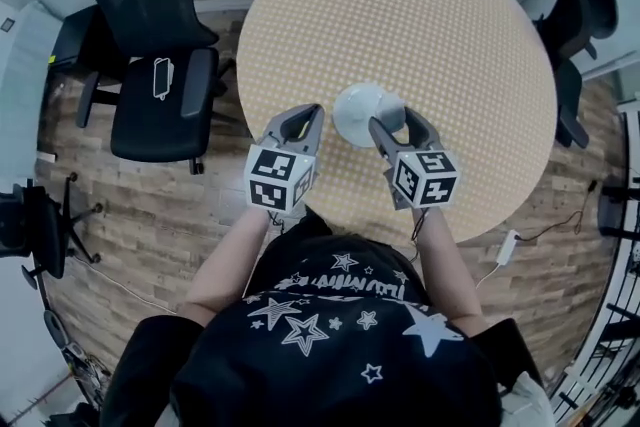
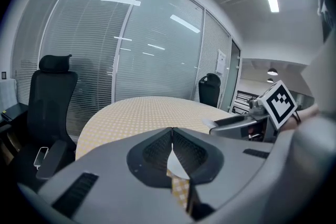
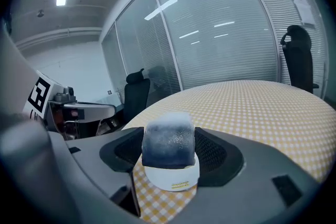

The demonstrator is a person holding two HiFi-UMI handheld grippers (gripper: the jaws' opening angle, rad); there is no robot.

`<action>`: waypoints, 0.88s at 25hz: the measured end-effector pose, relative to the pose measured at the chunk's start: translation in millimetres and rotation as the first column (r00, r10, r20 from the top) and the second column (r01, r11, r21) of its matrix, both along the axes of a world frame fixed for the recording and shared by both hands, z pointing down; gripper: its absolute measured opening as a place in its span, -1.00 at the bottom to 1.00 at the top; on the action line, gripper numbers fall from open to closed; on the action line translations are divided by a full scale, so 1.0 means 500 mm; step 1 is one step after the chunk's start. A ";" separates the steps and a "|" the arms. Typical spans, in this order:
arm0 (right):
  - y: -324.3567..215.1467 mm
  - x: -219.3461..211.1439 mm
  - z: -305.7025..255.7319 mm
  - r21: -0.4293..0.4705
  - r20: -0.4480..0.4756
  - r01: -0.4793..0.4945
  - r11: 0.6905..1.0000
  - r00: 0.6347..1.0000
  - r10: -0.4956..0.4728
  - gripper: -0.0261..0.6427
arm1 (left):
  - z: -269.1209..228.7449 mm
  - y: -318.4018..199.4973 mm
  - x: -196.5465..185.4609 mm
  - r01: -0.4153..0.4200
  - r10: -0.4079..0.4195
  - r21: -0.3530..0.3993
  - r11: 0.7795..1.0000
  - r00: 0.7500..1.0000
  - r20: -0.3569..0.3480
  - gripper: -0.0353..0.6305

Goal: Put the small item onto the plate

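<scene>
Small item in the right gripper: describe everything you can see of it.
The small item is a round-cornered block, dark bluish with a pale frosted top. It sits upright, clamped between the right gripper's jaws, over the white plate. Whether it touches the plate cannot be told.

The person's bare left forearm (image 1: 228,260) and right forearm (image 1: 447,260) reach forward side by side, the grey two-jaw left gripper (image 1: 305,112) with jaws pressed together on nothing, the matching right gripper (image 1: 398,120) clamping a small dark blue block (image 3: 169,139).
</scene>
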State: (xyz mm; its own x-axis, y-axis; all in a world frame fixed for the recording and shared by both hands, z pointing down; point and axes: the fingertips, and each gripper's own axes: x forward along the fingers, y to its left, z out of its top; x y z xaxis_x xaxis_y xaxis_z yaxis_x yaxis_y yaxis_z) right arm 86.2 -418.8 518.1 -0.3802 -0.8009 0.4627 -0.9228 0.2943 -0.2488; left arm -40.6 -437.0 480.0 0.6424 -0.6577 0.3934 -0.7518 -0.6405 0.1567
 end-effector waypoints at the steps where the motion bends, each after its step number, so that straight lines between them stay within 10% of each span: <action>1: -0.002 -0.002 0.009 -0.010 -0.003 -0.001 1.000 1.000 0.001 0.00 | 0.009 -0.004 0.000 -0.005 0.005 -0.010 1.000 1.000 0.002 -0.87; 22: -0.050 -0.049 0.176 -0.209 -0.095 0.022 0.978 0.995 -0.042 0.00 | 0.106 -0.062 -0.022 -0.045 0.049 -0.125 0.991 0.998 0.027 -0.87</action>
